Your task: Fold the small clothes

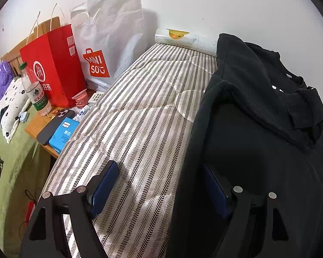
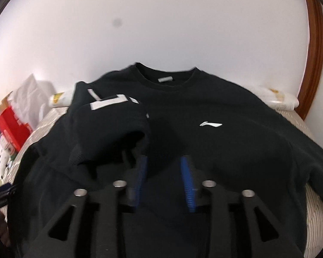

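A black sweatshirt [image 2: 204,142] with a white logo lies flat on the striped bed, collar toward the wall. Its left sleeve [image 2: 112,129], with white print, is folded in over the body. It fills the right of the left wrist view [image 1: 258,139]. My left gripper [image 1: 159,185] is open and empty at the sweatshirt's left edge, one pad over the striped cover [image 1: 140,129], the other over the black cloth. My right gripper [image 2: 164,172] is open, low over the sweatshirt's middle, holding nothing.
A red paper bag [image 1: 53,64] and a white shopping bag [image 1: 109,43] stand at the left by a wooden stand with a water bottle [image 1: 33,88], a phone and a blue tissue pack [image 1: 63,134]. A white wall is behind. A wooden bed frame [image 2: 314,53] curves at right.
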Action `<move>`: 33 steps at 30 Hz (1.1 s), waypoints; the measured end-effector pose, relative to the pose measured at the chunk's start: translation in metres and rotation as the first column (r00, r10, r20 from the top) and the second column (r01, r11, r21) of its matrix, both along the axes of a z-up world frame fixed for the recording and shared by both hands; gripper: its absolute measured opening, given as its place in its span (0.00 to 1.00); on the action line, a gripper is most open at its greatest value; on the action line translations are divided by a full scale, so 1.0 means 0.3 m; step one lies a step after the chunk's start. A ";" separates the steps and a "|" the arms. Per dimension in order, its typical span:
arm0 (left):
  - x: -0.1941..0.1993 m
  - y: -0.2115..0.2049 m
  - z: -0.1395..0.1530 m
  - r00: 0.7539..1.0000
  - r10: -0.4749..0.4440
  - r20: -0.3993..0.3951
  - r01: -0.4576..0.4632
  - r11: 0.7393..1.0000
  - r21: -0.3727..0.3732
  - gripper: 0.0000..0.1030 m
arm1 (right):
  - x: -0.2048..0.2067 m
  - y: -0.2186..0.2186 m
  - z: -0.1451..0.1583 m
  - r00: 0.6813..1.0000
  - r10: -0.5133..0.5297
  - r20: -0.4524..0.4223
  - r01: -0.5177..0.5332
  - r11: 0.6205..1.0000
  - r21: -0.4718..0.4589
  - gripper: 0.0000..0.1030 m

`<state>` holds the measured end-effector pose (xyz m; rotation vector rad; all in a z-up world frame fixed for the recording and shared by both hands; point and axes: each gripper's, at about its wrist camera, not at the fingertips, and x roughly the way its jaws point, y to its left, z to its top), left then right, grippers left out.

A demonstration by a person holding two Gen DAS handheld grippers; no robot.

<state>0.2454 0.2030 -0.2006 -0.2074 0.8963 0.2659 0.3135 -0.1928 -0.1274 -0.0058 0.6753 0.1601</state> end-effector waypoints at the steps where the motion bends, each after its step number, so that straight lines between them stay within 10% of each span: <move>1: 0.000 0.000 0.000 1.000 0.000 0.000 0.000 1.000 0.000 0.75 | -0.012 -0.004 0.010 1.000 0.009 0.015 -0.009 1.000 -0.006 0.53; 5: 0.002 -0.001 0.000 1.000 -0.005 -0.002 0.005 1.000 0.000 0.78 | -0.010 0.105 0.036 0.990 0.117 0.077 -0.108 0.989 -0.102 0.82; 11: 0.005 -0.004 0.000 1.000 -0.011 -0.005 0.011 1.000 0.002 0.80 | 0.092 0.269 -0.054 0.979 0.184 0.093 -0.141 0.926 -0.350 0.81; 13: 0.006 -0.005 0.000 1.000 -0.011 -0.005 0.011 1.000 0.001 0.80 | 0.117 0.300 -0.061 0.977 0.181 0.115 -0.127 0.919 -0.374 0.67; 15: 0.007 -0.007 0.000 1.000 -0.011 -0.008 0.011 1.000 0.006 0.80 | 0.133 0.326 -0.063 0.971 0.211 0.116 -0.152 0.910 -0.385 0.24; 21: 0.007 -0.008 0.000 1.000 -0.011 -0.010 0.011 1.000 0.009 0.80 | 0.198 0.133 0.020 0.992 0.059 0.115 -0.055 0.998 -0.043 0.11; 25: 0.008 -0.010 0.000 1.000 -0.011 -0.009 0.011 1.000 0.006 0.80 | 0.250 -0.094 -0.046 0.982 -0.188 -0.037 0.191 0.973 0.128 0.12; 33: 0.006 -0.007 0.000 1.000 -0.011 -0.013 0.011 1.000 0.012 0.80 | 0.150 -0.220 -0.048 0.960 -0.270 -0.068 0.269 0.963 -0.033 0.19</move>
